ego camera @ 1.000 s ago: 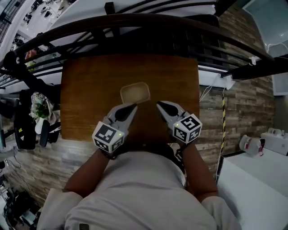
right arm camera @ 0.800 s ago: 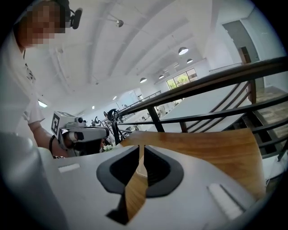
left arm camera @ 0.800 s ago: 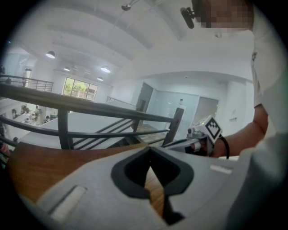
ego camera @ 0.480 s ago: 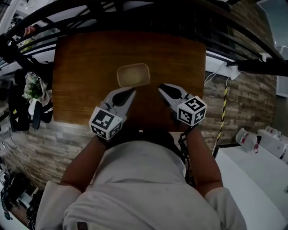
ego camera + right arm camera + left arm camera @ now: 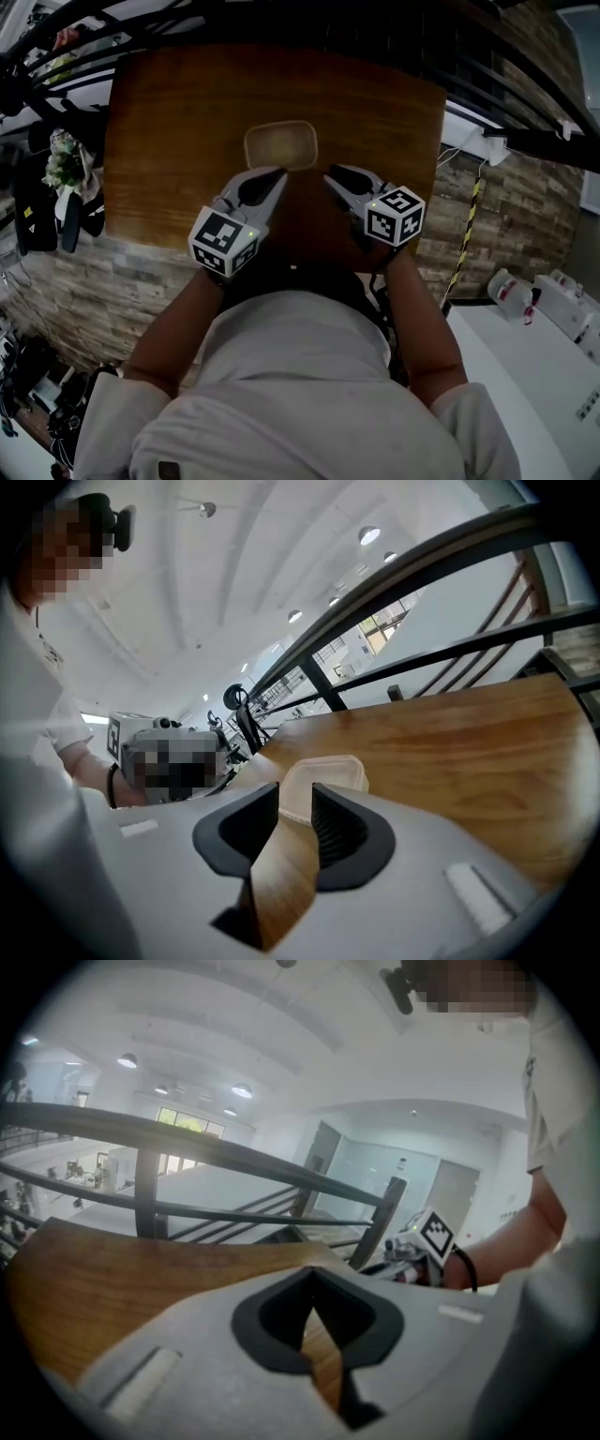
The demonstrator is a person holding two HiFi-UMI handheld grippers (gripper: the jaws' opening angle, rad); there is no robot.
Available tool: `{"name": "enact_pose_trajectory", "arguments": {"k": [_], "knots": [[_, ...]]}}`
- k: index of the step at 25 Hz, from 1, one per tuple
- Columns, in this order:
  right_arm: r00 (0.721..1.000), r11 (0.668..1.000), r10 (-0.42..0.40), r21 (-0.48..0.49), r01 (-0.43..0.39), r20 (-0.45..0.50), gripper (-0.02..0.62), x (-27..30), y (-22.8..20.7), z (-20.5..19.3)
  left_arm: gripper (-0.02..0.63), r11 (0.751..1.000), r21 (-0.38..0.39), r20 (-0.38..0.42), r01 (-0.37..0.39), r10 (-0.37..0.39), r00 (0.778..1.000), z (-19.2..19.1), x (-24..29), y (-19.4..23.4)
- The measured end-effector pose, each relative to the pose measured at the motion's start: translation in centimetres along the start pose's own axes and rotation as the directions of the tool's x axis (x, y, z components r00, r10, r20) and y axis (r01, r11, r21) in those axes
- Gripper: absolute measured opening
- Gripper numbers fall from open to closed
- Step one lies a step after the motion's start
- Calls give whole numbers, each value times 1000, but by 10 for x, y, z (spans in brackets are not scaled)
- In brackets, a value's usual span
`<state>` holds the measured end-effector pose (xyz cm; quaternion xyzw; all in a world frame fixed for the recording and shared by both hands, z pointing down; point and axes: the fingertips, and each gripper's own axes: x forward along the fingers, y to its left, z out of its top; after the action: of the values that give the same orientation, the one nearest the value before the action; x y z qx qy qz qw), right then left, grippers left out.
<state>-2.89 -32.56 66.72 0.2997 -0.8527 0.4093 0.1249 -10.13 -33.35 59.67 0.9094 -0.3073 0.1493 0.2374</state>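
At the left gripper (image 5: pixel 274 176), the jaws are drawn together until their tips meet. Nothing shows between them but a sliver of the brown wooden table (image 5: pixel 159 103). Just beyond those tips lies the pale beige, round-cornered shallow container of what looks like thin plastic (image 5: pixel 280 145), seemingly empty. I cannot tell whether the tips touch its near rim, and the left gripper view does not show the container.

To the other side of the container, the right gripper (image 5: pixel 330 173) stands with its jaws a narrow way apart and nothing in them. In the right gripper view the container's near corner (image 5: pixel 323 771) sits framed in that gap, just past the tips and, as far as I can judge, apart from them.

Closing in on the container well seems to call for slow, level motion. It looks light and likely to slide on the smooth wood if nudged from one side only. With its jaws together, the left gripper can only brace the rim, not take it. The right gripper's gap looks just wide enough for a thin wall, so it should stay lined up with the rim's edge rather than press down on it.
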Motion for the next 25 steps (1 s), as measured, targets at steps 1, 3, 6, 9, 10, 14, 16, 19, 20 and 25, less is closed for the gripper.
{"name": "enact_pose_trajectory", "arguments": {"k": [1, 3, 6, 9, 10, 14, 16, 19, 20, 25], "knots": [[1000, 1000, 7, 17, -7, -8, 118, 3, -4, -3, 3, 1000, -1, -2, -3, 3, 1000, 0, 2, 2], [1000, 998, 22, 57, -21, -17, 121, 10, -12, -9, 3, 1000, -2, -5, -10, 10, 1000, -2, 6, 6], [999, 994, 34, 101, -32, -24, 121, 20, -22, -16, 3, 1000, -5, -16, -10, 10, 1000, -7, 10, 9], [998, 992, 38, 119, -32, -47, 122, 28, -33, -26, 3, 1000, -7, -28, -7, 7, 1000, -13, 15, 10], [998, 991, 39, 127, -32, -54, 122, 30, -37, -29, 3, 1000, -9, -33, -8, 7, 999, -15, 17, 10], [996, 985, 52, 167, -40, -67, 121, 40, -48, -40, 3, 1000, -16, -49, -8, 7, 999, -22, 25, 15], [996, 984, 55, 175, -42, -74, 121, 43, -51, -45, 3, 1000, -19, -56, -7, 6, 998, -25, 27, 17], [995, 981, 55, 193, -38, -85, 121, 48, -58, -52, 3, 1000, -22, -69, -9, 7, 998, -30, 31, 19], [995, 979, 55, 201, -37, -88, 121, 50, -61, -54, 3, 1000, -23, -73, -9, 7, 997, -31, 32, 19], [994, 967, 67, 252, -44, -84, 121, 58, -69, -65, 3, 999, -32, -91, -13, 10, 996, -40, 33, 20]]}}
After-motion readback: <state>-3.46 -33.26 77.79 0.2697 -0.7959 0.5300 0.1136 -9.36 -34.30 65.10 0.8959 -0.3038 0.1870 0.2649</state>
